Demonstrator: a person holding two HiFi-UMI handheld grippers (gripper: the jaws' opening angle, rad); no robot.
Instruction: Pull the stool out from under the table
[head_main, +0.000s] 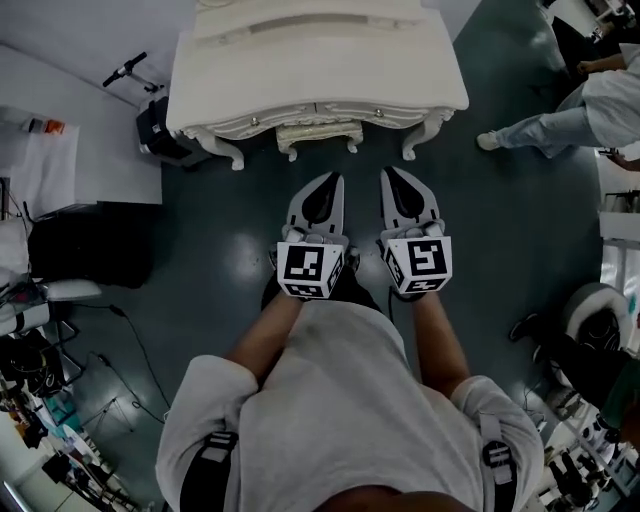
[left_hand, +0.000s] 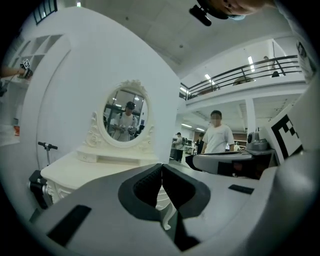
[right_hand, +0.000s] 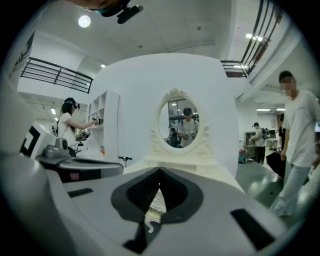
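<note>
Grey plastic forms both hand-held tools, each carrying a black-and-white marker cube at the rear. The left gripper (head_main: 331, 180) has its dark ribbed pads pressed flat together with nothing between them, as the left gripper view (left_hand: 161, 167) shows. Just beside it on its right, apart from it and level with it, the right gripper (head_main: 391, 174) is likewise closed tight and empty, its pads meeting in a single line in the right gripper view (right_hand: 159, 174). Both point forward, held out in front of the person's chest on bare forearms.

Straight ahead of the two jaw tips, near but not touching, stands the stool (head_main: 320, 131), cream with carved legs, tucked in under the front edge of the dressing table (head_main: 318, 60). Only its front rail and legs show from the head view. The dressing table is cream too, with curved legs and small drawer knobs; an oval mirror (right_hand: 182, 120) in a carved frame rises from its top against a white panel.

Under the grippers lies a dark, glossy floor (head_main: 480, 230). Farther off to the left gripper's left, a scooter (head_main: 125, 70) leans by the table's end. Well off to the right gripper's right stands a person (right_hand: 300, 135) in light clothing
</note>
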